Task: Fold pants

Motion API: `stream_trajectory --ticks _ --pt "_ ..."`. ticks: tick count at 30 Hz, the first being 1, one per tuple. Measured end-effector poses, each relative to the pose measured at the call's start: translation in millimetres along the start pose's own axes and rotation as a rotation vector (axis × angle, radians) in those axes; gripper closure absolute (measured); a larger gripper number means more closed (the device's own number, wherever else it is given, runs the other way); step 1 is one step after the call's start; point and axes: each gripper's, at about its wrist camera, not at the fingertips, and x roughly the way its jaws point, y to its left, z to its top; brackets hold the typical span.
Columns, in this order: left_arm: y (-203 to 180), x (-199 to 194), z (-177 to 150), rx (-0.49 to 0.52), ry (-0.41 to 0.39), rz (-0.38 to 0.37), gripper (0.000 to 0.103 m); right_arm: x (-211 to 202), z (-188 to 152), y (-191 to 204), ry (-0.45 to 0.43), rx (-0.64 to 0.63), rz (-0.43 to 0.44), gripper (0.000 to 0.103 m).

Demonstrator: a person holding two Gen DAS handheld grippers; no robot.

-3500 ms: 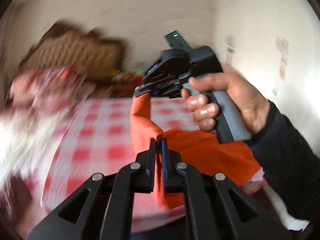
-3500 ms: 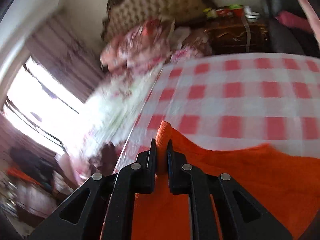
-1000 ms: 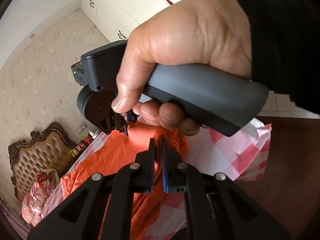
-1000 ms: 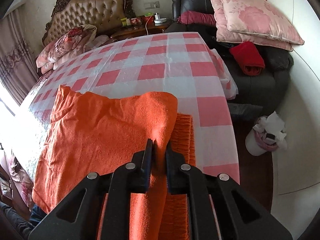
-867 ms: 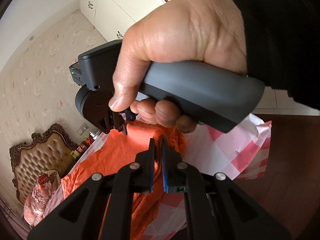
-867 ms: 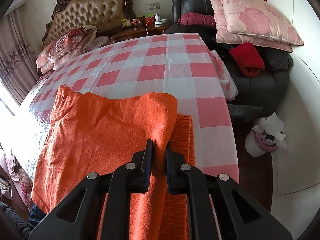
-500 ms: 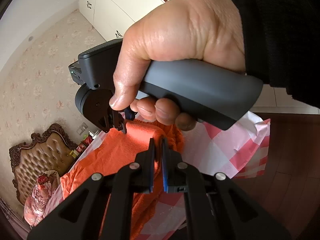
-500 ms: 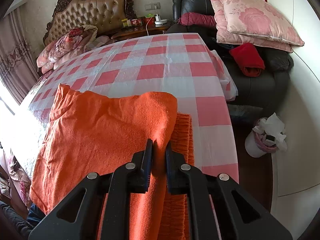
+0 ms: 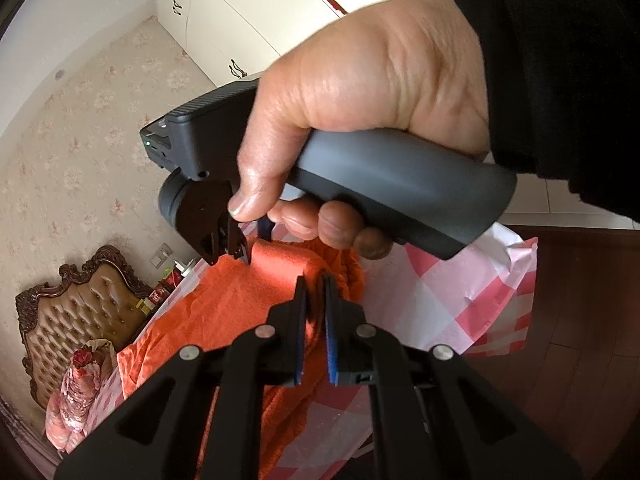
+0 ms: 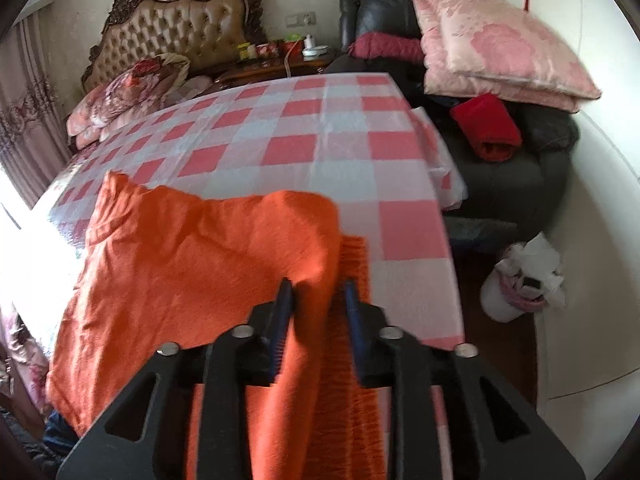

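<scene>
between the right gripper's [image 10: 316,304] spread jaws a fold of the pants [image 10: 192,256] hangs unpinched; the left gripper [image 9: 314,300] pinches it. beyond, they lie doubled on the checked cloth [image 10: 320,140], probably needing another fold.

Beyond the folded orange fleece pants [image 10: 192,264], the red-and-white checked tablecloth [image 10: 320,148] lies bare to its far edge. A black leather armchair [image 10: 516,184] heaped with pink floral cushions [image 10: 492,44] crowds the right side.
</scene>
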Motion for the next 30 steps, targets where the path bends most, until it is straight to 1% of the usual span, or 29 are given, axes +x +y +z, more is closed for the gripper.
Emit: stream_trajectory --ticks 4,5,6,10,11,13,14,15,16,17,18,19,20,22,23,24,25,26,27,28,29,30 --pt "0 0 -1 -0.001 0.0 -0.003 0.095 -1 1 -3 -0.016 -0.004 -0.013 0.075" --pt "0 0 -1 0.0 0.001 -0.005 0.094 -2 1 -4 -0.023 -0.001 -0.024 0.075" --pt "0 0 -1 0.0 0.001 -0.008 0.09 -2 2 -6 -0.027 0.004 -0.037 0.075" --pt "0 -1 -2 0.002 0.0 -0.02 0.088 -3 2 -14 -0.039 0.029 -0.099 0.069" --pt "2 -2 -2 -0.004 -0.002 -0.028 0.086 -6 1 -18 -0.044 0.045 -0.117 0.069" --pt "6 -5 -3 -0.019 -0.007 -0.061 0.077 -16 -3 -25 -0.059 0.081 -0.149 0.069" --pt "12 -11 -4 -0.04 -0.022 -0.107 0.069 -25 -9 -31 -0.078 0.116 -0.145 0.069" --pt "19 -19 -4 -0.062 -0.04 -0.147 0.068 -34 -15 -38 -0.09 0.153 -0.125 0.069" --pt "29 -29 -5 -0.094 -0.06 -0.183 0.068 -47 -26 -46 -0.106 0.213 -0.083 0.069" --pt "47 -45 -6 -0.154 -0.089 -0.218 0.063 -56 -34 -51 -0.121 0.25 -0.042 0.069" --pt "63 -57 -8 -0.199 -0.113 -0.225 0.057 -64 -42 -54 -0.132 0.275 -0.001 0.069" --pt "76 -64 -9 -0.23 -0.127 -0.219 0.056 -71 -50 -53 -0.139 0.29 0.029 0.069" --pt "106 -65 -8 -0.311 -0.12 -0.206 0.056 -79 -59 -48 -0.149 0.293 0.067 0.069" --pt "150 -48 -2 -0.454 -0.072 -0.231 0.056 -85 -68 -35 -0.156 0.289 0.139 0.069" --pt "178 -25 4 -0.539 -0.021 -0.291 0.056 -85 -72 -26 -0.154 0.29 0.178 0.069" --pt "197 4 10 -0.59 0.054 -0.366 0.056 -85 -74 -17 -0.154 0.282 0.19 0.069" --pt "215 44 15 -0.644 0.161 -0.432 0.057 -83 -75 -9 -0.151 0.267 0.186 0.069" --pt "222 66 18 -0.659 0.214 -0.435 0.062 -80 -76 -2 -0.141 0.252 0.144 0.069" --pt "227 93 21 -0.663 0.288 -0.459 0.067 -75 -76 1 -0.13 0.247 0.103 0.069" --pt "228 117 24 -0.676 0.358 -0.5 0.069 -71 -77 3 -0.117 0.244 0.073 0.069" --pt "230 139 27 -0.704 0.421 -0.518 0.072 -68 -78 4 -0.108 0.241 0.052 0.069" --pt "227 152 32 -0.696 0.45 -0.528 0.072 -67 -79 4 -0.104 0.236 0.034 0.069"
